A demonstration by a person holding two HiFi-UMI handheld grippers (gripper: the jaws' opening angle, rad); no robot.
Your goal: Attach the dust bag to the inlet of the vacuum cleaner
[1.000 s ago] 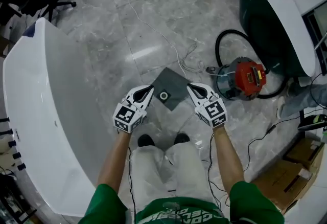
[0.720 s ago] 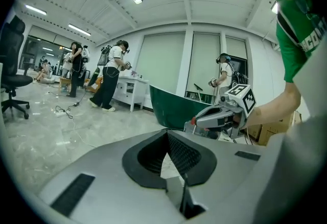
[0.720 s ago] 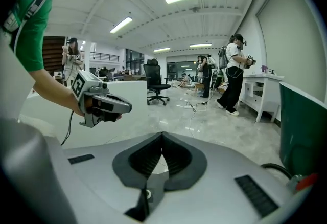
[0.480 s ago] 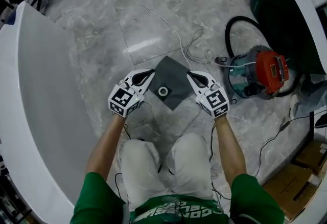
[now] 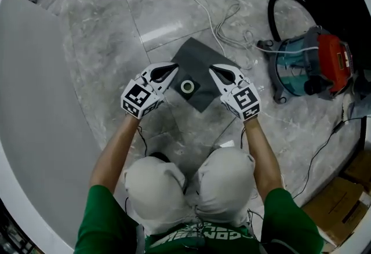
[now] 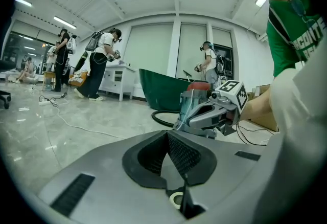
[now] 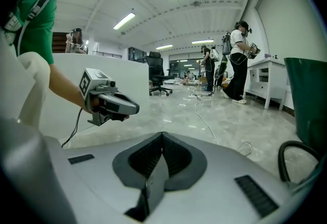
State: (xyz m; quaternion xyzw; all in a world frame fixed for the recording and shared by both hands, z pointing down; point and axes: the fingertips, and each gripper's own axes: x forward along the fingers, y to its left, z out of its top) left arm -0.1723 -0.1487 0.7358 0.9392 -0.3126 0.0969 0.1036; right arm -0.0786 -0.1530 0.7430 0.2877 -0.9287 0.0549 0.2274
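As the person sinks from standing into a crouch, knees now filling the bottom of the head view, the flat dark-grey square fabric dust bag (image 5: 200,70) comes down with them and sits low over the glossy grey marble floor (image 5: 116,21). Grip unchanged: left hand-held gripper (image 5: 172,68) pressed together on one corner, right hand-held gripper (image 5: 214,68) pinching the opposite corner. Both gripper views show thin grey sheet clamped between textured black pads (image 7: 178,159). Bag is spread between them, white round collar (image 5: 186,86) facing up, nearer the left side.

My read for the task: this is the approach, not the attach. The drum vacuum cleaner (image 5: 307,67), translucent teal tub with a red motor head, sits well apart to the right. Black hose (image 5: 277,3) loops behind it, thin white cable (image 5: 197,3) trails across the floor. Inlet can't be made out from here.

Materials: bag is matte, limp and cloth-like, so it likely sags or folds if one corner slackens. Collar looks stiff, probably the only rigid part, so it's what has to seat on the inlet. Tub looks like hard smooth plastic.
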